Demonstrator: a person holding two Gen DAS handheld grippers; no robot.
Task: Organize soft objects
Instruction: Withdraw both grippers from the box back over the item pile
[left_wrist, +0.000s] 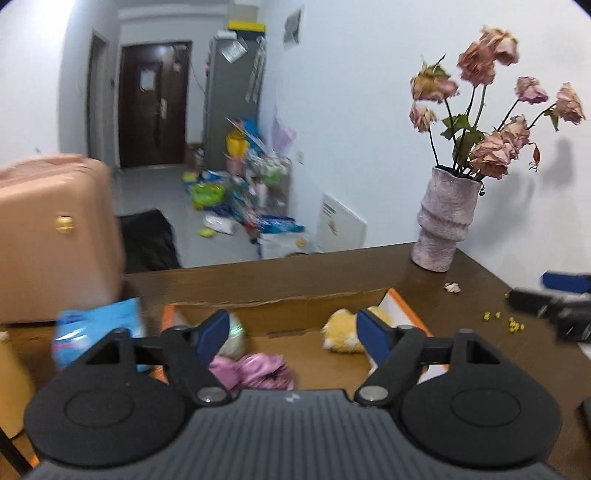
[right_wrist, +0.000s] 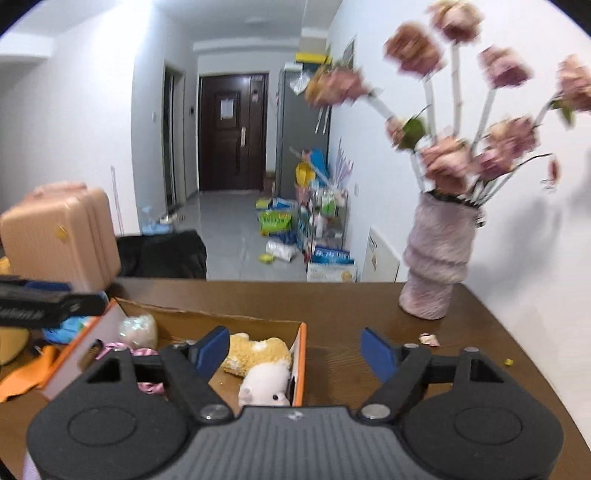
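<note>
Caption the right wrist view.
Open right gripper above orange-edged cardboard box holding yellow plush toy and pink plush pig.

Left gripper (left_wrist: 290, 334) and right gripper (right_wrist: 295, 350): black linkage arms, blue pads, silver pivot screws, ribbed grey housing at 6 o'clock.

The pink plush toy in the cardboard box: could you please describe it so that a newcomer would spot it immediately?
On the brown table lies an open cardboard box with orange edges. In its near right corner, against the orange wall, lies the pink plush toy, touching a tan plush. It alone is pale pink with small dark eyes.
</note>
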